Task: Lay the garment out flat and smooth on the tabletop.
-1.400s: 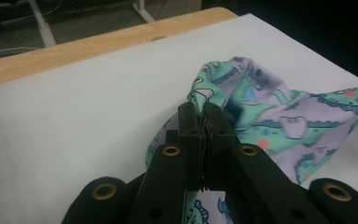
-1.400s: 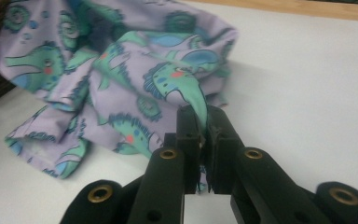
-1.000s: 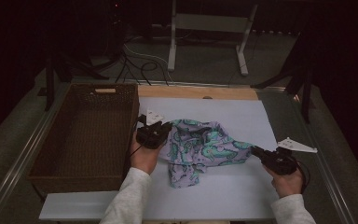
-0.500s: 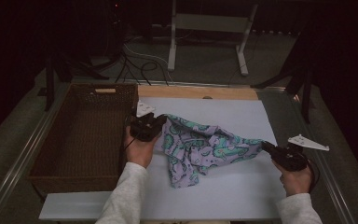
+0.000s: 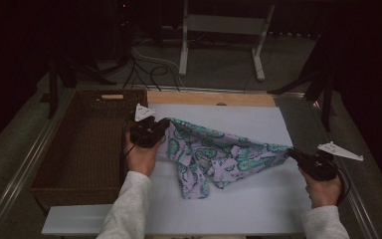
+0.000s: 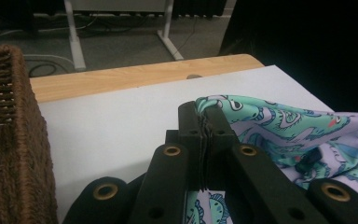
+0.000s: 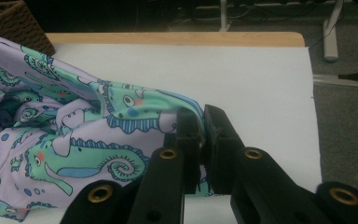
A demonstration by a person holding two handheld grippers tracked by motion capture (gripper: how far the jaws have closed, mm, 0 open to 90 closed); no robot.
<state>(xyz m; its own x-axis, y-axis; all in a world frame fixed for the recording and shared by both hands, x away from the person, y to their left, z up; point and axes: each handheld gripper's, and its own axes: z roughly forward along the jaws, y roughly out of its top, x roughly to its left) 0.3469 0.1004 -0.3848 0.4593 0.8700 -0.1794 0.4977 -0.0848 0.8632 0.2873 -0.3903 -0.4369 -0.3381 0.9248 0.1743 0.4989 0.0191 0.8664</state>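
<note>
Lilac stretchy cloth with a teal seahorse print [image 5: 219, 154] is strung out between my two tongs right now, sagging in the middle over the white tabletop sheet [image 5: 238, 214], with one loose flap hanging down toward me. My left gripper [image 5: 163, 123] has its jaws pinched tight on one corner of the fabric, just beside the brown woven wicker basket [image 5: 84, 149]. From the left gripper view the cloth edge is squeezed right at the jaw tips. My right gripper [image 5: 292, 152] is clamped on the opposite corner, near the right edge of the sheet, well apart from the left one. Pale wooden table edge [image 5: 209, 98] sits behind it all.
</note>
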